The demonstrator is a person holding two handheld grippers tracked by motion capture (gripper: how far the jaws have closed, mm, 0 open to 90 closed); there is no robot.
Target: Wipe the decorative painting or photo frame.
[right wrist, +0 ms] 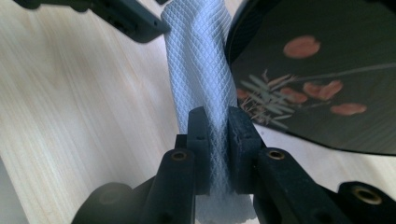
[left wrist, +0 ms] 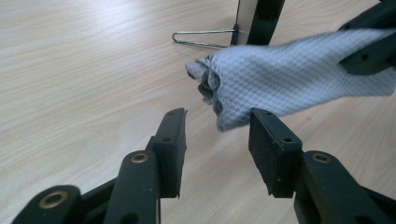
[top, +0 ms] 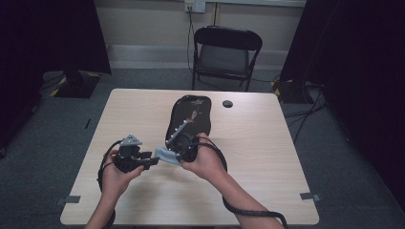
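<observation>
In my right gripper point(right wrist: 215, 123) the jaws are pressed together on the pale blue cloth point(right wrist: 198, 56), which runs up and away from them toward twelve o'clock. My left gripper point(left wrist: 217, 135) stands spread, its jaws apart with the bunched free end of the cloth point(left wrist: 261, 79) hanging just beyond them, near but not yet between the pads. I judge this to be the hand-over or stretching step: the right holds one end and the left is lined up to take the other. The next move calls for easing the left forward so the bunched end sits between its pads, then closing.

From above, both my hands point(top: 119, 174) meet near the table's point(top: 267, 157) front centre, wrists angled inward. Just past the right gripper point(top: 184, 143), toward twelve o'clock, lies the black lacquered tray point(top: 196, 114) with its painted design. Beyond the table stands a black folding chair point(top: 227, 55).
</observation>
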